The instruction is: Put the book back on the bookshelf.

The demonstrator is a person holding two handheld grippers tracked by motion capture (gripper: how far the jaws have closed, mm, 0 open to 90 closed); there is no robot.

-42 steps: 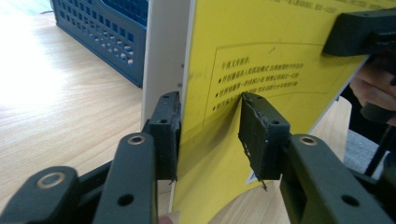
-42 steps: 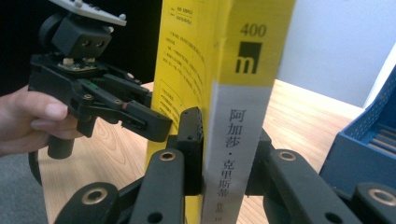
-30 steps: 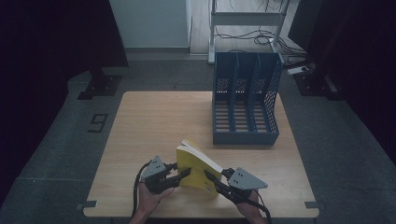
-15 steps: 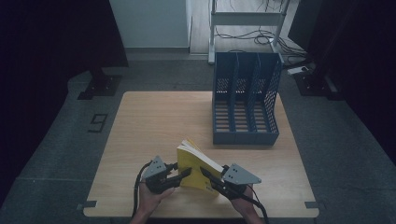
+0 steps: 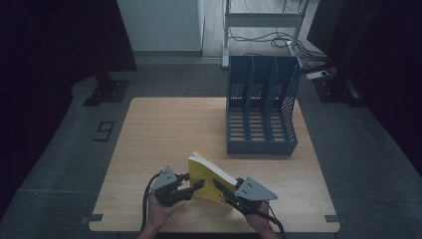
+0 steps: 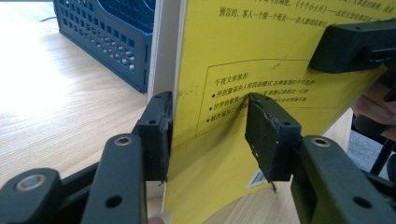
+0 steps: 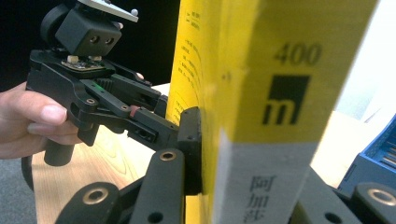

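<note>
Nearest, at the front edge of the table (image 5: 164, 129): left hand (image 5: 160, 211) and right hand (image 5: 259, 219) coming up from below, each wrapped round its tool, forearms close together, wrists level. Pointing inward from either side, left gripper (image 5: 199, 185) and right gripper (image 5: 219, 185), meeting at the yellow book (image 5: 206, 177).

Standing on its lower edge near the table's front, slightly tilted, spine toward the right gripper, page block toward the far left. Clamped across the spine by the right gripper, one pad (image 7: 191, 149) flat on the cover. Straddled by the left gripper, jaws just now widening; one pad (image 6: 159, 135) against the page-side edge, the other (image 6: 266, 140) standing off the printed cover, so no real pinch there.

Little margin behind the hands before the table's front edge; plenty of bare wood to the left and ahead.

Compared with a second ago: book and both hands in much the same spot, same lean.

Farther back, well apart on the right half: blue file rack (image 5: 261, 114), open slots facing forward. Beyond the table's rim, dark floor (image 5: 64, 149).
</note>
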